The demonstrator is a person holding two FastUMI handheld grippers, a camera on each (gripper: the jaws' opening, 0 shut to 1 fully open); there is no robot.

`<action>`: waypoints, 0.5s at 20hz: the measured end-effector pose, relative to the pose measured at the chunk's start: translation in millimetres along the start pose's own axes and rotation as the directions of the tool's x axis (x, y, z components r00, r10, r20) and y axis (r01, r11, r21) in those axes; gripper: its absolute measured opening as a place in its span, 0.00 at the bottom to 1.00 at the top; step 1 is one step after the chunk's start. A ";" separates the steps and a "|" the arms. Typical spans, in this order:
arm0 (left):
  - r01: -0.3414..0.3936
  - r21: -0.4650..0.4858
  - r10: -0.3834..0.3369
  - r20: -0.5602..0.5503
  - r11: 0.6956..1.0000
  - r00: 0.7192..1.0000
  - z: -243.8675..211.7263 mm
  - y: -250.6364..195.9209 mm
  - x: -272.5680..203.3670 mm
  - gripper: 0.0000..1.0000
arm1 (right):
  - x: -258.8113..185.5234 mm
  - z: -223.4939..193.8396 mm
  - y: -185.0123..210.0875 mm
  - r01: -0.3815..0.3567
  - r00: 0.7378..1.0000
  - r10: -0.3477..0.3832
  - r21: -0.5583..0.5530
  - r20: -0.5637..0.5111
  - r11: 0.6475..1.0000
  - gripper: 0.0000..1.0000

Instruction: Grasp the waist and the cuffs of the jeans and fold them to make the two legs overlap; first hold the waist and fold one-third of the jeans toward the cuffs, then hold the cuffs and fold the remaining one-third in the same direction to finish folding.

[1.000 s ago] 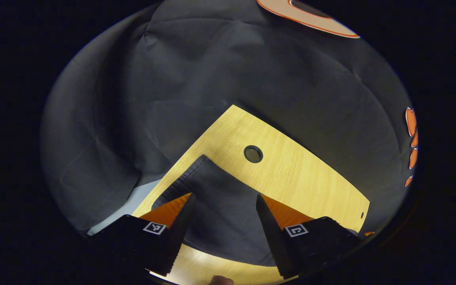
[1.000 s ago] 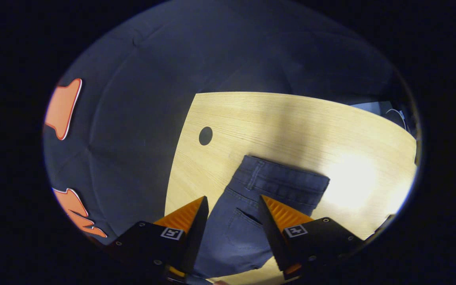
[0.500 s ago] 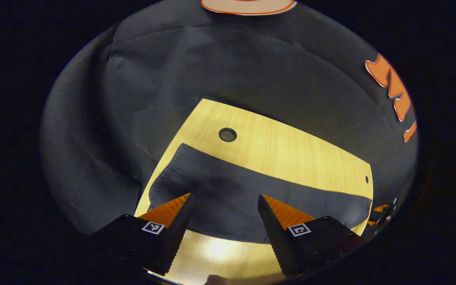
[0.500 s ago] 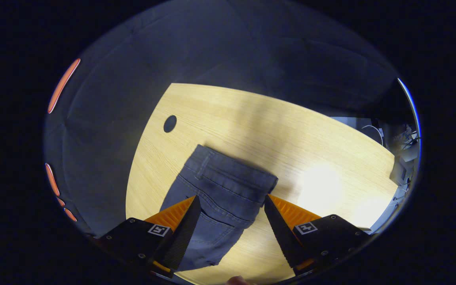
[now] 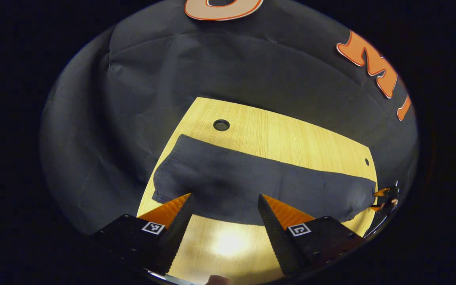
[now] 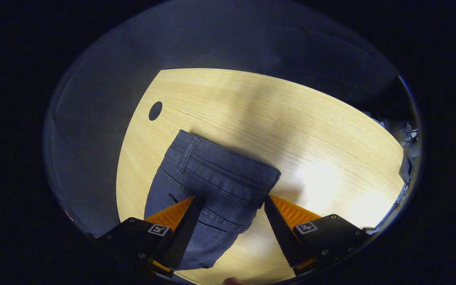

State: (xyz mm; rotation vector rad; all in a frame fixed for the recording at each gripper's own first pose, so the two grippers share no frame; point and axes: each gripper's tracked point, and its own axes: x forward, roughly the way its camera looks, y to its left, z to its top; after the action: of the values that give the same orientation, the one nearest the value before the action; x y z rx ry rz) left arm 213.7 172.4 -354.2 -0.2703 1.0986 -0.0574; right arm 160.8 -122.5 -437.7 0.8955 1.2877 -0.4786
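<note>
Hovering with jaws spread and empty, left gripper (image 5: 225, 196) and right gripper (image 6: 230, 198), above the jeans (image 6: 208, 186). Lying flat on the table (image 6: 291, 130), legs overlapped; more denim visible than a second ago, waistband (image 6: 224, 168) farther from grommet hole (image 6: 155, 111).

At the bottom of the left gripper view we see our left gripper (image 5: 224, 206): two wedge-shaped jaws with ribbed inner faces on black blocks, each bearing a small square black-and-white marker. Our right gripper (image 6: 230, 208), low in its view, matches, with small screws on its blocks.
</note>
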 end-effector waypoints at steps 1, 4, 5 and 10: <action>-0.005 0.001 0.005 -0.002 1.000 1.000 -0.1 0.6 0.0 0.97 | 2.3 -3.6 -1.4 0.009 1.000 -0.009 -0.024 -0.004 1.000 0.99; 0.001 -0.046 -0.002 -0.005 0.999 1.000 2.8 -2.4 -0.4 0.97 | 0.1 -2.1 -2.4 0.021 1.000 -0.021 -0.048 0.006 0.999 0.96; 0.004 -0.072 -0.005 -0.007 0.997 1.000 5.1 -2.9 -0.2 0.97 | 6.9 -4.8 -1.5 0.020 1.000 -0.021 -0.063 -0.014 0.998 0.92; 0.008 -0.109 -0.012 -0.029 0.994 1.000 -16.2 -6.1 9.8 0.97 | 14.0 -8.8 7.9 -0.053 0.998 0.054 -0.058 0.019 0.997 0.37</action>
State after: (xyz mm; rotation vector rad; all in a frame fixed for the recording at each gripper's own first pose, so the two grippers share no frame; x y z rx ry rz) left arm 204.3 161.7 -368.1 -0.3737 1.1320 -0.0105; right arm 164.8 -108.5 -448.9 0.8726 1.2500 -0.4054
